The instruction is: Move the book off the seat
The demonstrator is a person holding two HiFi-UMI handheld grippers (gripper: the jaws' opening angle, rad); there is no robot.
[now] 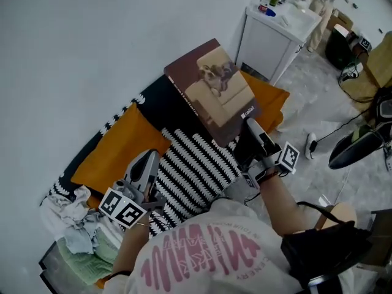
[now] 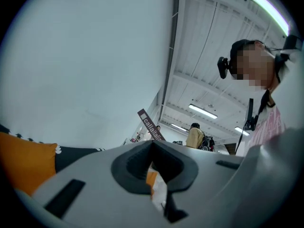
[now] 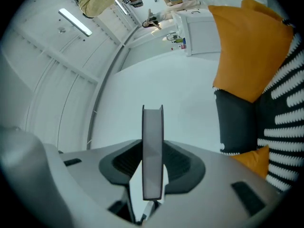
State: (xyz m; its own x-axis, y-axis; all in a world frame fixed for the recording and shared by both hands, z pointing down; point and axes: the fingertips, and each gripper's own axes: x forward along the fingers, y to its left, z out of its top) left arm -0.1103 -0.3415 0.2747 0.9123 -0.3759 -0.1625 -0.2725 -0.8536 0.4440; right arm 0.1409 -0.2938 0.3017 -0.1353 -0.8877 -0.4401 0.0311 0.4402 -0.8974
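Nearby: an orange cushion (image 1: 122,146) at left, a second orange cushion (image 1: 269,100) partly behind the book, and a black-and-white striped cushion (image 1: 196,164) between the grippers, all on the dark seat (image 1: 162,106) along a white wall (image 1: 92,41).
Further off: a white cabinet (image 1: 269,38) with small bottles on top stands past the seat's far end; a white shoe (image 1: 312,143) and a black chair (image 1: 358,146) are on the pale floor (image 1: 312,90); a heap of pale clothes (image 1: 79,225) lies at the seat's near-left end.
In the way: the striped cushion sits under the book's near edge.
Book (image 1: 214,90): brown, tilted, cover up, held above the seat's back part.
Right gripper (image 1: 252,130): pinching the book's near edge, which shows edge-on between its jaws.
Left gripper (image 1: 147,161): jaws pressed together on nothing, low beside the striped cushion, well apart from the book.
Hidden: the person's shirt (image 1: 208,256) covers the seat's front; the cover picture and print are too blurred to read; the clothes heap is cut off by the frame edge.
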